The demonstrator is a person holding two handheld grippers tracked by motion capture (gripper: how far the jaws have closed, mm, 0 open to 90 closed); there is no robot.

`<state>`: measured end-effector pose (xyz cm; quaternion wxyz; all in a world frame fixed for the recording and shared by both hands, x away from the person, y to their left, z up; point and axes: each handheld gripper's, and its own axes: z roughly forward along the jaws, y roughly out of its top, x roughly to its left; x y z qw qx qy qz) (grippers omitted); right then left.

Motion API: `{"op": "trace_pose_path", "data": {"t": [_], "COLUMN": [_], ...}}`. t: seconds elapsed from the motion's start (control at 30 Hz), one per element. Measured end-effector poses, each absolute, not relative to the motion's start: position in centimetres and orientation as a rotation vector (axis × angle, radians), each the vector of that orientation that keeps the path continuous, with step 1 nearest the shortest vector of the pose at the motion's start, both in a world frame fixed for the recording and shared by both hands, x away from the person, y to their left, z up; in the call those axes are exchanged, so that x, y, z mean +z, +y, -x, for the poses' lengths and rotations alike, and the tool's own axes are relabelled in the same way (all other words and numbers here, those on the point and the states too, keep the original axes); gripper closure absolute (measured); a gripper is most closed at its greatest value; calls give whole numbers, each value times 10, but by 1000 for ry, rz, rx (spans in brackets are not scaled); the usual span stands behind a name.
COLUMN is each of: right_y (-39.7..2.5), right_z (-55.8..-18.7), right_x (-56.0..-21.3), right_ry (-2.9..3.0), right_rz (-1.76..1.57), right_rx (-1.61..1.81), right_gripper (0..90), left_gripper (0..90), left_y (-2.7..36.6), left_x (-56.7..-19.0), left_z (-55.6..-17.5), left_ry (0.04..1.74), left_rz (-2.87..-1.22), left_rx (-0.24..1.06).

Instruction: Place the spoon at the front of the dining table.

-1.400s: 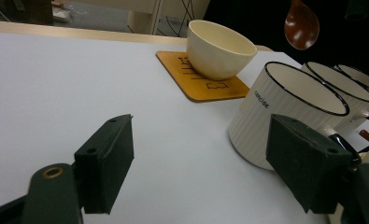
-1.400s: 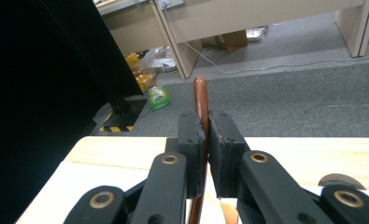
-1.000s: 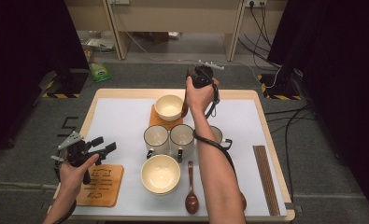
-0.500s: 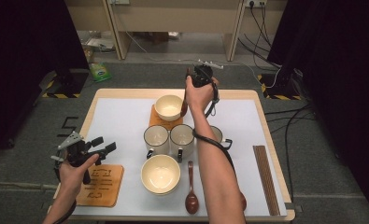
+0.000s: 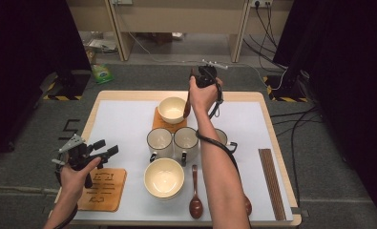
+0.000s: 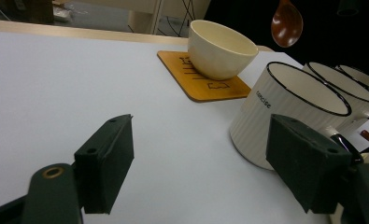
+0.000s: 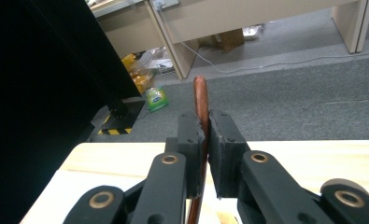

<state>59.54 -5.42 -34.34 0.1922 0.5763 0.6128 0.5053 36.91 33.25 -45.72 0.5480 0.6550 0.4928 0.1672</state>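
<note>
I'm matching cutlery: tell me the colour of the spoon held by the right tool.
Reddish-brown, glossy spoon; best in the left gripper view.

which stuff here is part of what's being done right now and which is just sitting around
In the job:
- right claw, shut on the brown wooden spoon
- cream ceramic bowl on the far wooden coaster, beside the spoon

Lying about:
- three white mugs
- near cream bowl
- brown spoon lying on the mat
- dark chopsticks
- near wooden coaster
- left claw, open, idle
</note>
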Motion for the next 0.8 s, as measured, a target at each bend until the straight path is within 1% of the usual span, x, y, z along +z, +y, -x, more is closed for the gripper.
{"op": "trace_pose_path", "data": {"t": [0.8], "right_y": [-52], "right_z": [-598], "right_x": [-343], "right_ry": [1713], "right_rz": [-1635], "right_rx": [1422], "right_gripper": [834], "left_gripper": [228], "left_y": [333], "left_x": [-457], "left_z": [-369], "left_ry": [1167], "left_rz": [-1551], "left_rx": [397]}}
